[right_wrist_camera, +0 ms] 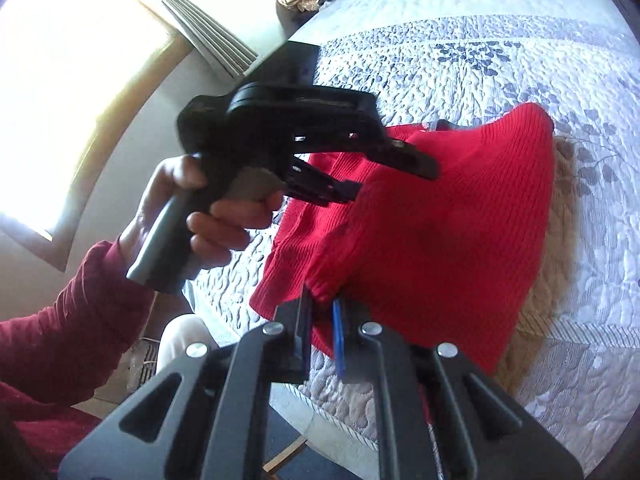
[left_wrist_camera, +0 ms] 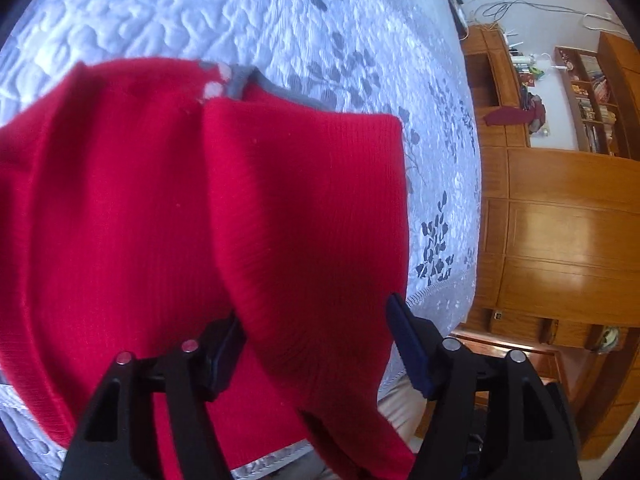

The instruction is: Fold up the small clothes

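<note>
Two grippers over one red knit garment (left_wrist_camera: 200, 208) on quilted bedspread (left_wrist_camera: 280, 20). L to R, right wrist view: bright window (right_wrist_camera: 60, 80) at far left; person's hand (right_wrist_camera: 208, 216), dark red sleeve (right_wrist_camera: 60, 320), holds left gripper (right_wrist_camera: 392, 180), jaws parted, fold of red knit between pads, no squeeze visible. Right gripper (right_wrist_camera: 322, 332) clenched on garment hem near bed edge. Garment part lifted, rest lying on bedspread. Left wrist view: grey collar trim (left_wrist_camera: 240, 80) at garment's far end; wooden cabinets (left_wrist_camera: 560, 220) to right, beyond bed.
</note>
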`<action>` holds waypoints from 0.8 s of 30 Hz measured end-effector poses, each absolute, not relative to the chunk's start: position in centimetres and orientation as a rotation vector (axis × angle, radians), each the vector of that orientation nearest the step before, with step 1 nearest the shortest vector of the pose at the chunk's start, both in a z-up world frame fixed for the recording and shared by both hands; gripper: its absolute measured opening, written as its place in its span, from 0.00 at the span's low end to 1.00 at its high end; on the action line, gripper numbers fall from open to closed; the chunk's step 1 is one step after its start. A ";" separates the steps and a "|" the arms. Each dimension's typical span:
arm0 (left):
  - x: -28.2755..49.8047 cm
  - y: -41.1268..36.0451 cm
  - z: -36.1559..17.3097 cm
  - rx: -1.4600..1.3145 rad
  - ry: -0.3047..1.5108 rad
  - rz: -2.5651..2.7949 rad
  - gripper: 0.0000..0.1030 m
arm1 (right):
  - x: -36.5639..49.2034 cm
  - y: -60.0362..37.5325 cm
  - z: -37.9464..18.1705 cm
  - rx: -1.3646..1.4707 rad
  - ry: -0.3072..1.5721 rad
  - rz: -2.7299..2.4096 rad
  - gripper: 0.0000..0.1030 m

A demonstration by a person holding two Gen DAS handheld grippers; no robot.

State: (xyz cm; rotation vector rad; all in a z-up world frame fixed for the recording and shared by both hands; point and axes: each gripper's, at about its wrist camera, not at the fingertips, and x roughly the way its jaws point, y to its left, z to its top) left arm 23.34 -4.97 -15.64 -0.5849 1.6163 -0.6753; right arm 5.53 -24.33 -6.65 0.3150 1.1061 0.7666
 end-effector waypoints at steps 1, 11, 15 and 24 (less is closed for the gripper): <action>23.4 -5.1 -15.9 -0.585 1.629 -0.673 0.69 | 5.5 -24.6 -6.7 0.323 1.105 0.769 0.07; 24.2 -6.5 -16.3 -0.641 1.631 -0.674 0.28 | 5.7 -25.6 -7.1 0.347 1.099 0.782 0.07; 24.5 -6.7 -15.7 -0.644 1.580 -0.685 0.16 | 5.6 -25.4 -7.0 0.331 1.095 0.783 0.07; 24.1 -4.4 -12.1 -0.681 1.415 -0.708 0.15 | 5.4 -23.1 -6.3 0.323 1.094 0.828 0.07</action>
